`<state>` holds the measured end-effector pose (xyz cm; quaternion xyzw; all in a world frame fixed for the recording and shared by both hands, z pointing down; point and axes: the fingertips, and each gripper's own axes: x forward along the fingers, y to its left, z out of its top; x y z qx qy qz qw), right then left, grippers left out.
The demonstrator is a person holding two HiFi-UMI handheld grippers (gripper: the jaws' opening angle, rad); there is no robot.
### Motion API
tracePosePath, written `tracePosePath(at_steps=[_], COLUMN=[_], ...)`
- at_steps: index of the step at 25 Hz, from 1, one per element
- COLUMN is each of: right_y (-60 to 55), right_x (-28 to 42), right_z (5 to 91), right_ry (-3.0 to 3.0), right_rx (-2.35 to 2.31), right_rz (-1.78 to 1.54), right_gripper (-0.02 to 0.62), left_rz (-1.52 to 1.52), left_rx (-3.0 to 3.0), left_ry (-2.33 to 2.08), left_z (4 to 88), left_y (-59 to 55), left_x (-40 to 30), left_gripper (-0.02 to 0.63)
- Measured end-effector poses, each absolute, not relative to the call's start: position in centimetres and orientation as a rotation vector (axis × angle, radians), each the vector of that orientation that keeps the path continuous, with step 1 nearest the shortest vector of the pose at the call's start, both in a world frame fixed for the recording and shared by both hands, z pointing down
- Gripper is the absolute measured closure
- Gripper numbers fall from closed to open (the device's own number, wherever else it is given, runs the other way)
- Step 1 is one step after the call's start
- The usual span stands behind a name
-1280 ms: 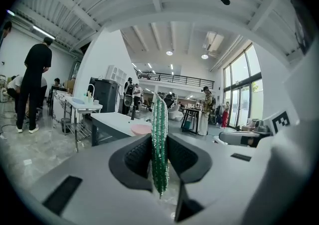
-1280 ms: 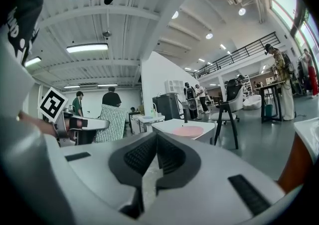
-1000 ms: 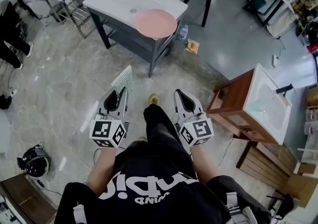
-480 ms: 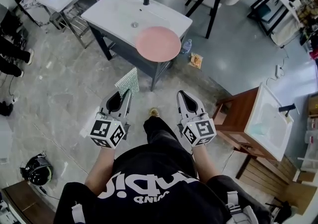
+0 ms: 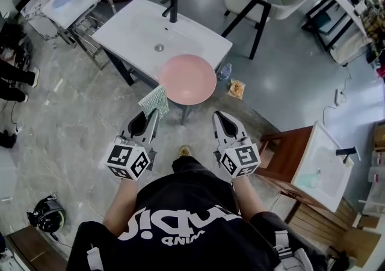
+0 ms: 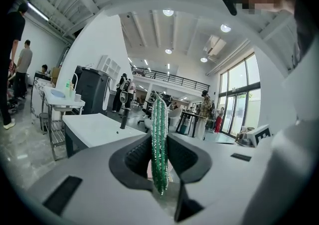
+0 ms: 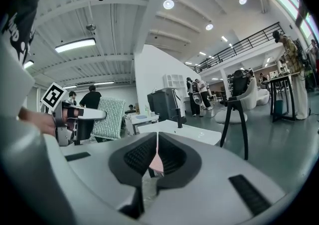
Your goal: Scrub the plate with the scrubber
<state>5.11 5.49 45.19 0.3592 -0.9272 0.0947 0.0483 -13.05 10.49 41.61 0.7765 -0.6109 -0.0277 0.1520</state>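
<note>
- plate point(image 5: 187, 79), on the table point(image 5: 135, 29) edge, is closer than a second ago and now just ahead
- left tool point(image 5: 150, 115) clamped on scrubber point(image 5: 155, 100)
- right tool point(image 5: 218, 116) closed, empty
- approach nearly done, scrubbing not started

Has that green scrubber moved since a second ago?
Yes. The scrubber has come closer to the white washbasin; in the head view it now shows right beside the rim of the pink plate on the basin's front edge.
</note>
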Motion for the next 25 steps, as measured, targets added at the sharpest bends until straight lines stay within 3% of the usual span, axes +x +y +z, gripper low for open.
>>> tracePosePath(at_steps=[17, 20, 25], right_y=[-4.3, -6.1, -8.8], right_x=[1.4, 1.0, 0.6], right_z=[46.6, 47.4, 49.3], right_ry=[-2.790, -2.748, -2.655], right_rx=[1.012, 1.048, 1.089], right_rz=[0.371, 0.422, 0.495], right_gripper=[0.571, 0.491, 0.434], left_rz=[-0.049, -0.037, -0.001], left_rx=[2.267, 2.288, 2.341], left_ry=[-1.613, -1.546, -1.424], left_z=[41.6, 41.8, 42.2], left_y=[-0.3, -2.5, -6.1], left_x=[-15.3, -15.7, -15.9], left_gripper=[0.511, 0.511, 0.511])
